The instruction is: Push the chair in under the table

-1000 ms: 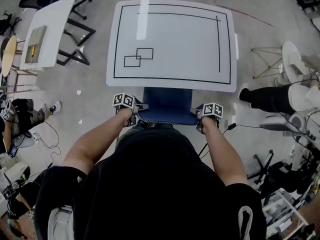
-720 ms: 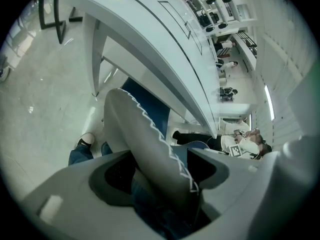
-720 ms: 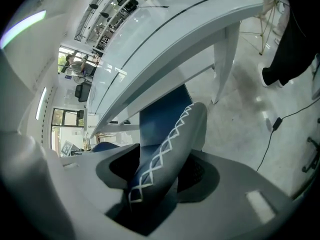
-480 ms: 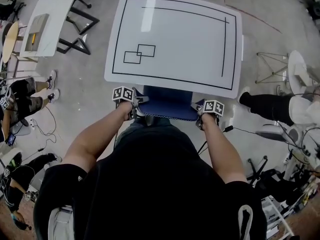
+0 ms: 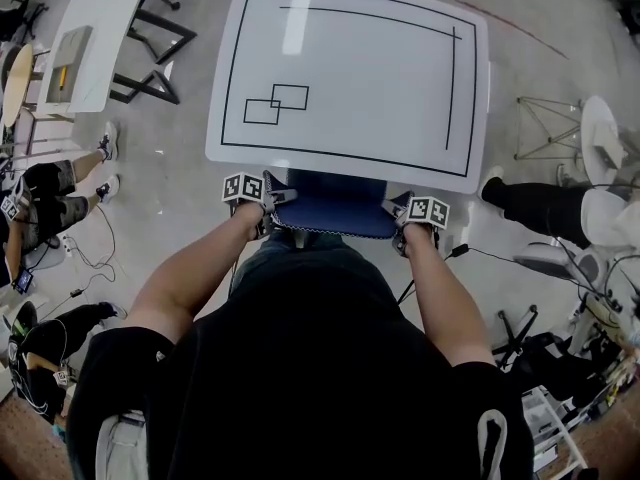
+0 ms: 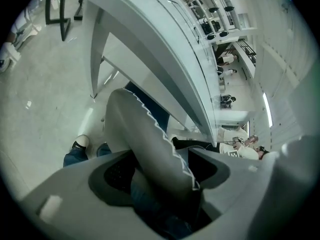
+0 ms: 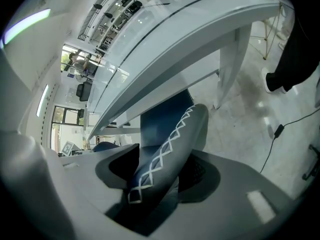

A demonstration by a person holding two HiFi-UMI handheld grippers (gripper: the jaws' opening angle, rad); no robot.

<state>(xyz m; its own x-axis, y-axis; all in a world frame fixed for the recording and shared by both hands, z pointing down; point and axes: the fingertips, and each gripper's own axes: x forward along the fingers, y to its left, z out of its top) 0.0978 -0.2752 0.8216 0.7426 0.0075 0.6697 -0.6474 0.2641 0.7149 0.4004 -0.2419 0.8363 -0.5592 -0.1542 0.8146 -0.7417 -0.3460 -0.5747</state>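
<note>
A blue chair (image 5: 335, 206) with white stitching stands at the near edge of the white table (image 5: 350, 68); most of its seat lies under the tabletop. My left gripper (image 5: 268, 205) is shut on the left end of the chair back (image 6: 150, 144). At the back's right end my right gripper (image 5: 402, 220) is shut on the padded edge (image 7: 167, 149). Both gripper views show the table's underside (image 6: 165, 69) and a table leg (image 7: 240, 59) just ahead of the chair back.
A person's dark legs and shoe (image 5: 530, 203) stretch in from the right of the table. Another white table (image 5: 95, 43) with chairs is at far left, people sit at the left edge (image 5: 45, 203), and a cable (image 5: 480, 258) lies on the floor to the right.
The chair has slid farther under the table, less of the blue seat showing. Both grippers have kept their hold and moved forward with it.
</note>
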